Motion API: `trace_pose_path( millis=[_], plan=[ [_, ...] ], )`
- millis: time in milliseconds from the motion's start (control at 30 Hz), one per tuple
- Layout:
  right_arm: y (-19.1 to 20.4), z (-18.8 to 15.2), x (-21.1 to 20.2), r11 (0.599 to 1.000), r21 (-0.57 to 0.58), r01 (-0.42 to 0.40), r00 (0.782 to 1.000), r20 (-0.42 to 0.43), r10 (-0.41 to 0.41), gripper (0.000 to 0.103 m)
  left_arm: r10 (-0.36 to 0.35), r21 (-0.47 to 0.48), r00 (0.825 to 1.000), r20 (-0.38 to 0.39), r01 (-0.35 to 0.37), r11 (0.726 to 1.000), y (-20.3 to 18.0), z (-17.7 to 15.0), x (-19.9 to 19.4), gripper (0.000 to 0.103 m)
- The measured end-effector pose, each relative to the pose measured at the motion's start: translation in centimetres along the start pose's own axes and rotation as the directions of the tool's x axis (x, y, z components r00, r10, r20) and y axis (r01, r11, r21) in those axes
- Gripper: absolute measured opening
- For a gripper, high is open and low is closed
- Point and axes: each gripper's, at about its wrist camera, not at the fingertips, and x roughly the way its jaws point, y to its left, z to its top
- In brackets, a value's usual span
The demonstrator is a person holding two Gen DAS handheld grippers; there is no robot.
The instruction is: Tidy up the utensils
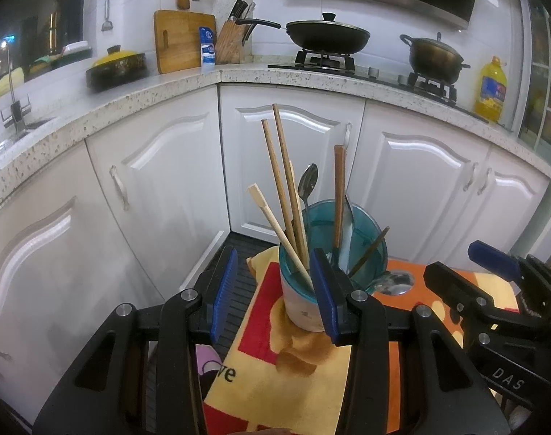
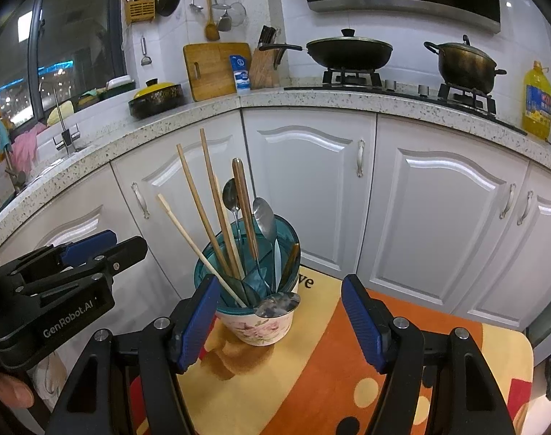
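Observation:
A floral cup (image 1: 301, 313) (image 2: 262, 328) with a teal plastic liner stands on a yellow, orange and red cloth (image 1: 293, 380) (image 2: 330, 362). It holds several wooden chopsticks (image 1: 281, 166) (image 2: 194, 195) and metal spoons (image 1: 308, 181) (image 2: 265, 217). One spoon bowl (image 1: 395, 282) (image 2: 277, 304) sticks out at the rim on the right gripper's side. My left gripper (image 1: 275, 291) (image 2: 128, 241) is open just short of the cup, its right pad overlapping the cup's near side. My right gripper (image 2: 281, 322) (image 1: 449, 259) is open, with the cup just beyond its pads, and holds nothing.
White cabinet doors (image 1: 286, 159) (image 2: 311, 181) close in behind the cup under a speckled counter (image 1: 239, 79). On it stand a wok (image 1: 328, 34), a pot (image 1: 435, 56), an oil bottle (image 1: 491, 88), a knife block (image 1: 232, 41) and a cutting board (image 1: 181, 40). A thumb (image 2: 11, 393) shows at the lower left.

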Motion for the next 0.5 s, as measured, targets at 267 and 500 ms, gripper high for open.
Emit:
trace_pose_path(
  millis=[267, 500],
  plan=[
    [-0.27, 0.16, 0.32, 1.0, 0.007, 0.003, 1.0, -0.007, -0.003, 0.07, 0.005, 0.001, 1.0, -0.002, -0.005, 1.0, -0.1, -0.24, 0.14, 0.041],
    [-0.34, 0.15, 0.5, 1.0, 0.01, -0.001, 1.0, -0.012, 0.002, 0.07, 0.004, 0.0, 1.0, -0.006, -0.004, 1.0, -0.08, -0.27, 0.16, 0.041]
  ],
)
